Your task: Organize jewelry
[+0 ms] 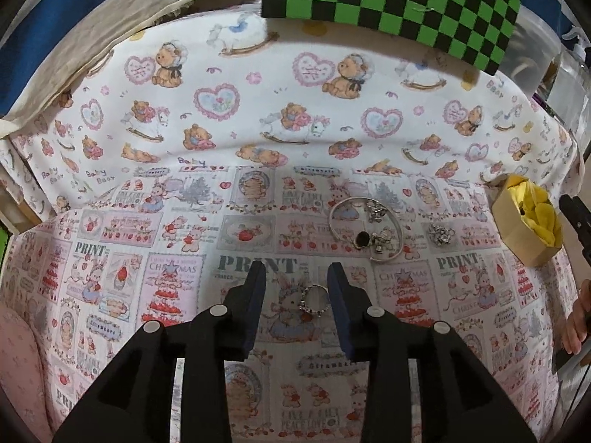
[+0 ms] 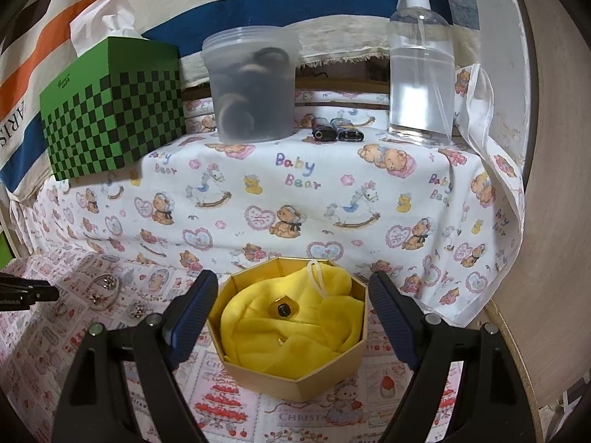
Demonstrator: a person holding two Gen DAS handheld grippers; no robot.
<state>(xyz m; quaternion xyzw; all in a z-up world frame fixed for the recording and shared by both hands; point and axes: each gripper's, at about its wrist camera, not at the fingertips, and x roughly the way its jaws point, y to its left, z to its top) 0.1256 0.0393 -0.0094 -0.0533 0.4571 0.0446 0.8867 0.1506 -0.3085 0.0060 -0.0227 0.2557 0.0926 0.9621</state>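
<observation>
The left tool (image 1: 297, 277) hangs low over the printed cloth (image 1: 155, 243) on the bench, its two blue pads spread apart with nothing between them in a grip; a small stone-set ring (image 1: 314, 299) lies flat on the cloth in the gap, close to the right pad, though whether it touches I cannot tell; further out sits a silver bangle (image 1: 364, 230) with a dark-stone ring (image 1: 362, 239) and a few silver charms (image 1: 376, 210) lying within or against its loop, and a separate sparkly cluster (image 1: 439, 234) just to its right; the gold box (image 1: 517, 243) stands at the far right of that view.

The right tool (image 2: 293, 302) is open wide as well, pads either side of the gold box (image 2: 295, 380) without touching it; the box is octagonal, lined with yellow cloth (image 2: 288, 336), and a small dark-stone piece (image 2: 283, 310) rests in the folds, with a second small ring (image 2: 281, 340) lower down; on the raised ledge behind, under the bear-print cloth (image 2: 295, 192), stand a green checked tissue box (image 2: 110, 114), a cloudy plastic tub (image 2: 255, 85), two lighters (image 2: 336, 130) and a clear pump bottle (image 2: 421, 70).
</observation>
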